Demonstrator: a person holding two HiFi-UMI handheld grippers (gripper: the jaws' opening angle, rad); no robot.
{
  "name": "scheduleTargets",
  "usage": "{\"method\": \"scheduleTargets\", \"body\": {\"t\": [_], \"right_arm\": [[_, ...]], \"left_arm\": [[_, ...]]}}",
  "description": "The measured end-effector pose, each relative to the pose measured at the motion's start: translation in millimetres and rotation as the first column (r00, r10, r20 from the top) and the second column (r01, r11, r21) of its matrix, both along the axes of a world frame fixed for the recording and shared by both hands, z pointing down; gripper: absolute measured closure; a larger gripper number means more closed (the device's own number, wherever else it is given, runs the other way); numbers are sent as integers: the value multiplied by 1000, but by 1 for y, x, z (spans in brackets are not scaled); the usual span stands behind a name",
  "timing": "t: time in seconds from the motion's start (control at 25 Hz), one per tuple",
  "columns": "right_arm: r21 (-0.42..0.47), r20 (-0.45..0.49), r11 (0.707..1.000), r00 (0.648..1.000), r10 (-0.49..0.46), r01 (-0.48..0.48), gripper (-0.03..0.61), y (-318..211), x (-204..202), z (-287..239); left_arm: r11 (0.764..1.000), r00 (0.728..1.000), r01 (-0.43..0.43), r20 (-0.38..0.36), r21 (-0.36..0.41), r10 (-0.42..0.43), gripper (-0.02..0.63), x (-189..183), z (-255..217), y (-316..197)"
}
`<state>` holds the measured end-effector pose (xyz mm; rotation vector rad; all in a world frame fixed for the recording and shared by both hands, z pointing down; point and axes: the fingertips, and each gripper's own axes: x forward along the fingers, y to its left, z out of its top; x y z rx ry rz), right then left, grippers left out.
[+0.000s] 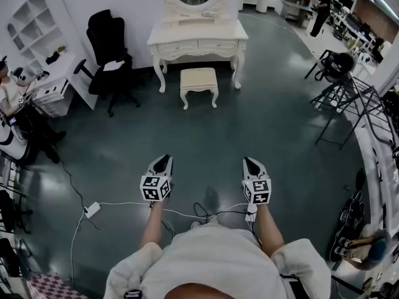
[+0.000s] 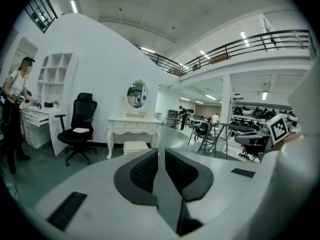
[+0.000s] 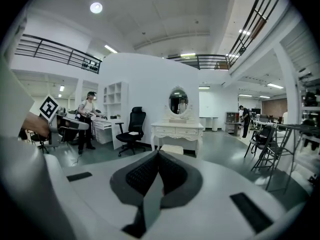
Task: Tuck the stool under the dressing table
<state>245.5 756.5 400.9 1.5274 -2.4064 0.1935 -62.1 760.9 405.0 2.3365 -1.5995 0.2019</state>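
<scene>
Cream stool on the floor just near-side of the white dressing table, well apart from left gripper and right gripper, both closed, empty

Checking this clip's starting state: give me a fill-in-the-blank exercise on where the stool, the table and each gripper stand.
The stool stands in ___ of the dressing table, not yet under it.
The office chair beside that table is ___ in colour.
The left gripper and the right gripper are both shut and hold ___.
Missing words: front; black; nothing.
</scene>
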Motion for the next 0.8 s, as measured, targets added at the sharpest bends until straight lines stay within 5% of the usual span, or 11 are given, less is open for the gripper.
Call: {"method": "scheduleTargets", "body": {"t": [0.08,0.16,0.32,0.8], "right_arm": [[-5,16,1000,999,-28,29,512,3,-1,2],[-12,28,998,998,-61,62,366,4,-2,4],[-15,13,996,996,-87,87,259,7,-1,9],[-26,-12,991,992,-129,128,246,5,9,16]], "left_arm": [[1000,999,-24,-36,-2,24,543,7,1,3],[999,996,-46,-70,-8,46,433,15,2,4],[997,993,-76,-89,-9,75,373,30,3,9],[997,995,-76,-69,-35,73,362,51,11,15]]}}
